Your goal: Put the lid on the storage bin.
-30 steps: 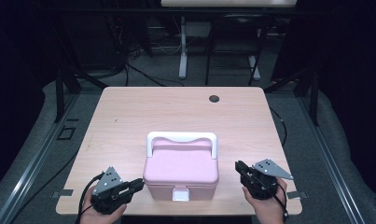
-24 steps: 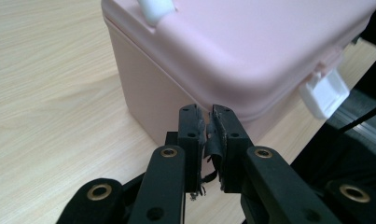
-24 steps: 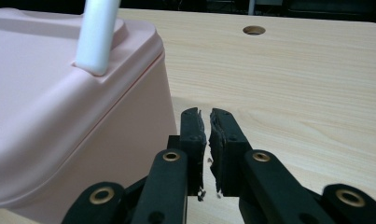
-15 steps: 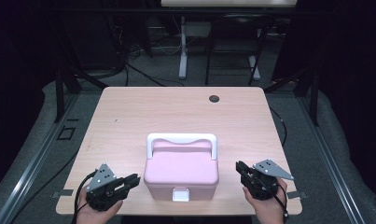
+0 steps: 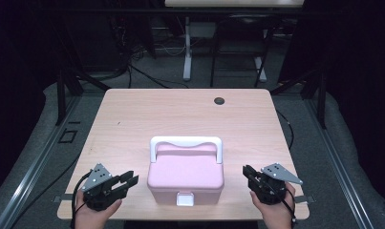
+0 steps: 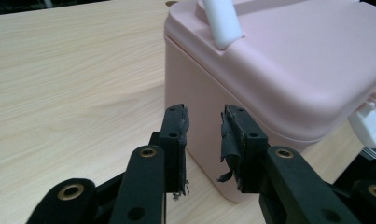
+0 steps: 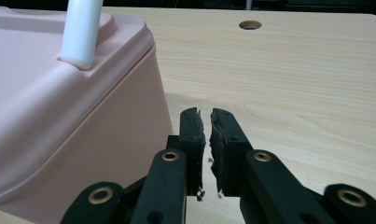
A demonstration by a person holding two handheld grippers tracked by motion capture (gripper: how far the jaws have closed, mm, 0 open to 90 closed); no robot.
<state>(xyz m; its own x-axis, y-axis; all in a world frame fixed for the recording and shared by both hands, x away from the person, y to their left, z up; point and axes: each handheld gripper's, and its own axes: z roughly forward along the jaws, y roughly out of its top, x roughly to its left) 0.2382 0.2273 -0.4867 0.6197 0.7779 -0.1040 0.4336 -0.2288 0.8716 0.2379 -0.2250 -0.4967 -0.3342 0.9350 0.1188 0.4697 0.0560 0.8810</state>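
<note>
A dark room with cables on the floor is seen behind a pale wooden worktop, in which a small round hole is set near the far edge. A pink box with a white handle folded toward the far side and a white latch on its near face is placed at the near middle of the worktop. The left hand-held gripper is held just beside the box's left side, pointed at it; its jaws have just been opening and a clear gap is shown between the 2 pads, with nothing between them and no contact with the box. In the left gripper view the box wall is seen straight beyond the parted jaws. The right hand-held gripper is held near the box's right side, apart from it; its jaws are nearly closed, only a thin slit being left, and nothing is gripped.
</note>
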